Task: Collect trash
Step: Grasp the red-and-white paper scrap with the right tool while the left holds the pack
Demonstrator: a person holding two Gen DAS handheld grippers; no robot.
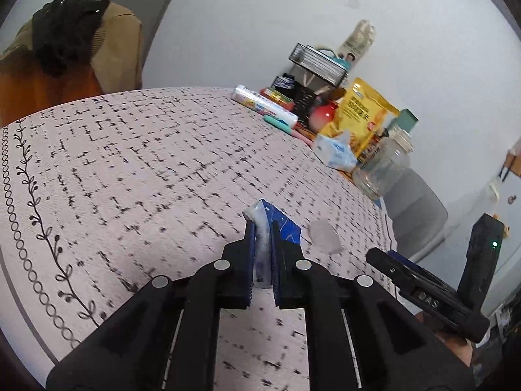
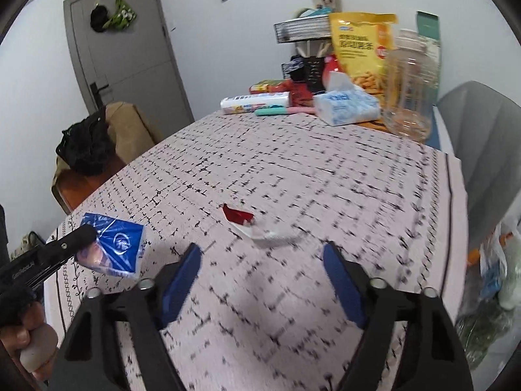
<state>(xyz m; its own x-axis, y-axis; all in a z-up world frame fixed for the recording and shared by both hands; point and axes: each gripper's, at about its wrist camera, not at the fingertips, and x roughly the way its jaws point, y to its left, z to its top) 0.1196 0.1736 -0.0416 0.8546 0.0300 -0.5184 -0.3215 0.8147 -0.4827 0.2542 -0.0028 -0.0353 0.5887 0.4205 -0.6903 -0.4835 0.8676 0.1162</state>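
Left tongs angled downward, clamped on blue wrapper, right tongs apart above red-and-white scrap

The blue wrapper, a crinkled plastic packet with a white round logo, is off the tablecloth, pinched at its left edge and tilted, at about eight o'clock in the right wrist view. In the left wrist view it stands edge-on near centre, pale film beside the blue. The red-and-white wrapper lies flat on the cloth just past centre, its red end toward eleven o'clock and a white, blurred tail, perhaps torn paper, trailing toward four o'clock.
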